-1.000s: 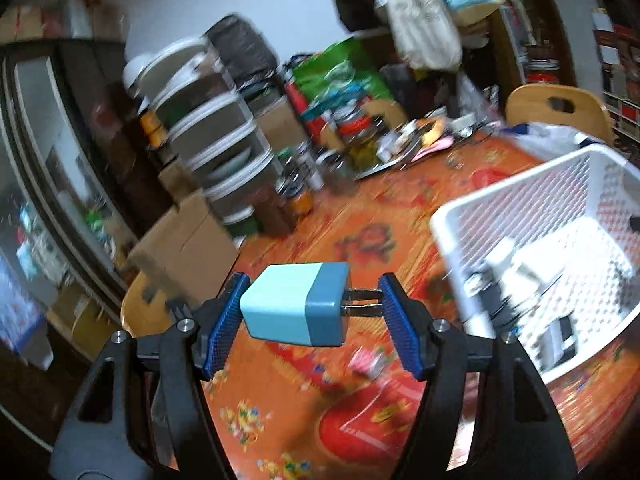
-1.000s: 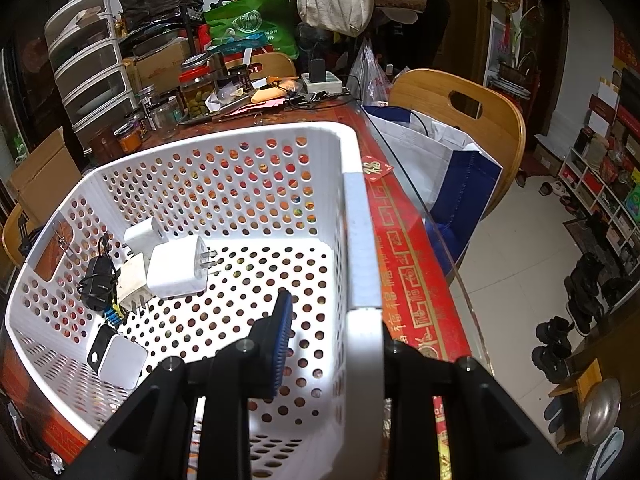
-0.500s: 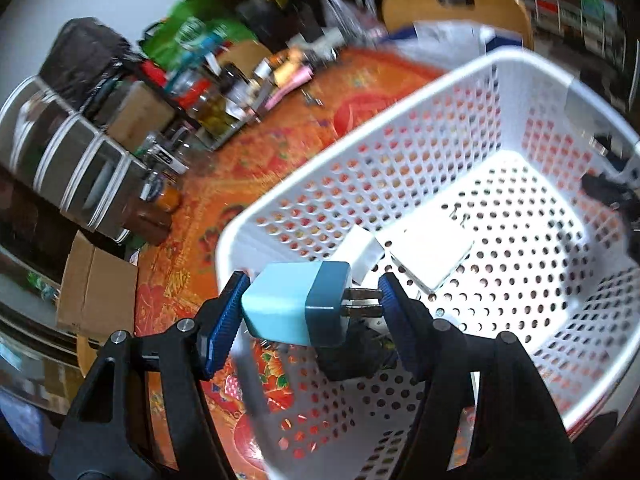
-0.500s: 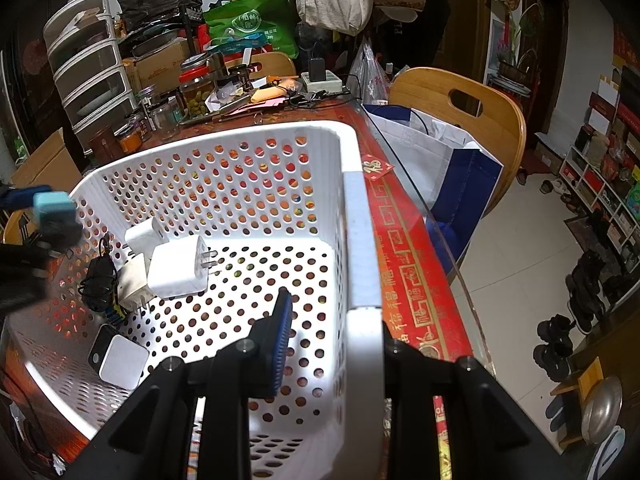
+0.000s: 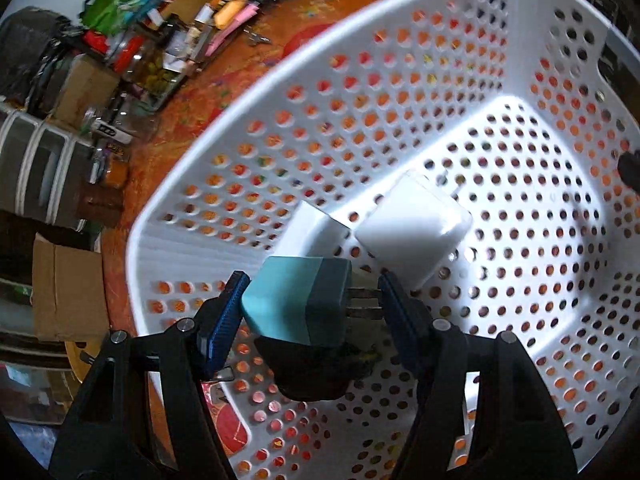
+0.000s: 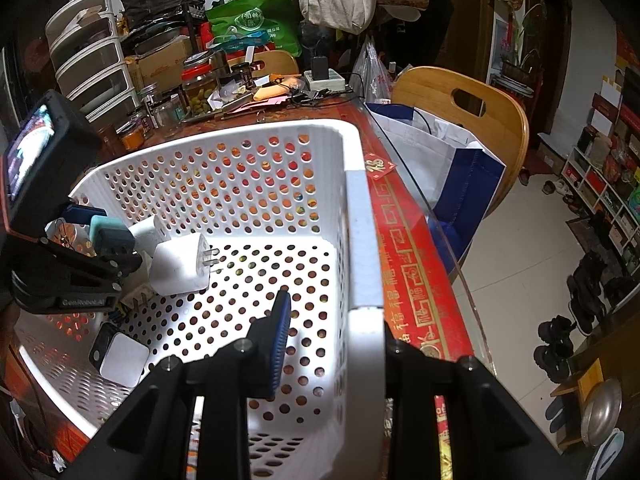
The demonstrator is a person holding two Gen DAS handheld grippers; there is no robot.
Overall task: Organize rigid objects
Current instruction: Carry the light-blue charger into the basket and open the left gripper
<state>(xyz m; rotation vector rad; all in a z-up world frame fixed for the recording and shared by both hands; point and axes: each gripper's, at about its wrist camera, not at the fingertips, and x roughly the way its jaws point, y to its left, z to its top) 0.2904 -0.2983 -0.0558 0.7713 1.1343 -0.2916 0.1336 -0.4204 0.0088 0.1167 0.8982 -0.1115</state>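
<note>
A teal two-tone charger plug [image 5: 296,300] is clamped lengthwise in my left gripper [image 5: 308,308], its prongs against the right pad. It hangs low inside the white perforated basket [image 5: 230,120], just above a black adapter [image 5: 308,372] and next to two white chargers [image 5: 412,232]. In the right wrist view the left gripper [image 6: 104,236] and the teal plug [image 6: 110,234] sit at the basket's left end. My right gripper [image 6: 334,312] is shut on the basket's near right wall [image 6: 364,240], one finger [image 6: 280,320] inside, the other hidden outside.
The basket also holds a large white charger [image 6: 180,266] and a flat white-and-black adapter [image 6: 120,356]. Jars and clutter [image 6: 196,92] fill the table's far side. A wooden chair [image 6: 460,108] and a white-and-blue bag [image 6: 452,160] stand to the right, a cardboard box [image 5: 64,284] to the left.
My left gripper has carried the teal plug from over the tablecloth into the basket, tipping downward and sinking toward the chargers. The right gripper and the basket have stayed put.
</note>
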